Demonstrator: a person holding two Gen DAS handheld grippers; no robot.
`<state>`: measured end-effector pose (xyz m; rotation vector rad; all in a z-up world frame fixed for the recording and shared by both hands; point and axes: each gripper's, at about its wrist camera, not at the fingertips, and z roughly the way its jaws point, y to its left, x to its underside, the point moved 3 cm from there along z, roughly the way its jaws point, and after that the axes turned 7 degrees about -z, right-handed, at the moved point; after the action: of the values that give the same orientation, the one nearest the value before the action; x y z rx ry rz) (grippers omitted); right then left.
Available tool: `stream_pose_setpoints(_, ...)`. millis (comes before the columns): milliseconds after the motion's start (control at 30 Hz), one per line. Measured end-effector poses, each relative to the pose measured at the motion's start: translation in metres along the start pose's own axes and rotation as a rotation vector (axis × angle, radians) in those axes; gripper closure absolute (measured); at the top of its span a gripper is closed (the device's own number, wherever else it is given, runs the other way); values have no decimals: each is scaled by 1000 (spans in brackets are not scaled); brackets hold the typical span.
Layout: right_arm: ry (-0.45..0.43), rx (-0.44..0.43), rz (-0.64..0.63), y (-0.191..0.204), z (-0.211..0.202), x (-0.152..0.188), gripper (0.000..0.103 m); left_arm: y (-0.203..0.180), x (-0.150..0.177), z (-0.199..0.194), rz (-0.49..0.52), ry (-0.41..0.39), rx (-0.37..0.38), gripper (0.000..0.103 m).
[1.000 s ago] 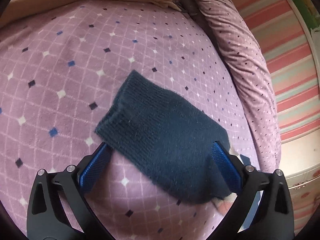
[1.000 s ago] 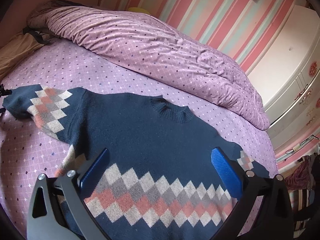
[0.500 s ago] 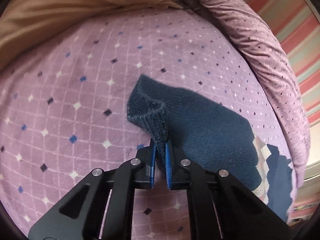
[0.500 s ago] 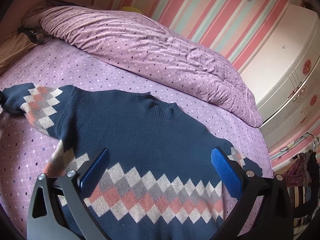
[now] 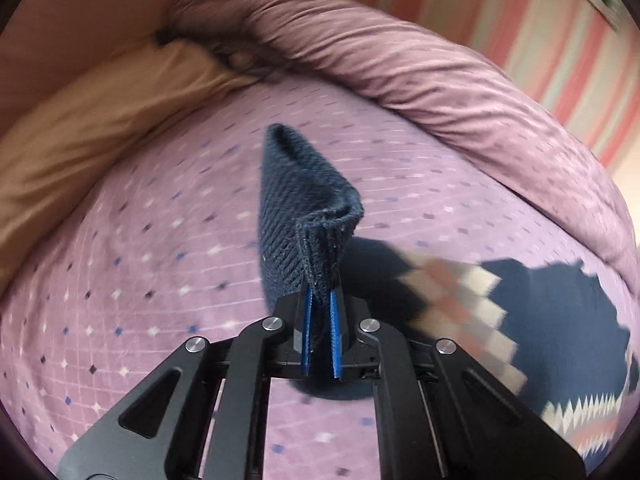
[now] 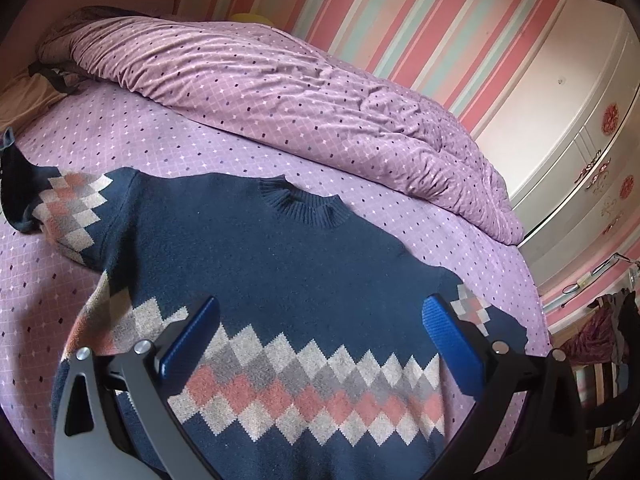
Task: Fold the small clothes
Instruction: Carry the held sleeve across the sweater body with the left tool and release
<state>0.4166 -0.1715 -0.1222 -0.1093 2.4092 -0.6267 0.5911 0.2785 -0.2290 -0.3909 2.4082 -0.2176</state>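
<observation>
A navy knit sweater (image 6: 280, 264) with a band of grey, white and pink diamonds lies flat on the purple bedspread (image 6: 132, 136), neck away from me. My left gripper (image 5: 320, 300) is shut on the navy cuff of the sweater's sleeve (image 5: 304, 216) and holds it lifted off the bed; the sleeve's diamond patch (image 5: 460, 304) trails to the right. In the right wrist view this sleeve (image 6: 60, 200) shows at the far left. My right gripper (image 6: 320, 332) is open and empty above the sweater's chest.
A rolled purple duvet (image 6: 280, 76) runs along the far side of the bed by the striped wall (image 6: 380, 20). A tan pillow (image 5: 88, 128) lies at the head. A white cabinet (image 6: 560, 112) stands at the right.
My left gripper closed on the sleeve cuff and has lifted it up and inward off the bed. The right gripper stayed open over the sweater, drifting slightly.
</observation>
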Motion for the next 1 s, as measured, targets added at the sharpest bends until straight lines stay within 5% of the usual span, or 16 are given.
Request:
stream_pose_setpoints(467, -23, -38, 172, -89, 17, 24, 2, -198, 48, -74, 178, -3, 174, 98)
stream_pose_setpoints(733, -15, -49, 256, -149, 40, 47, 2, -283, 89, -96, 280, -1, 146, 98)
stream_pose_setpoints(1000, -1, -42, 264, -189, 67, 77, 2, -349, 143, -85, 298, 98, 153, 98)
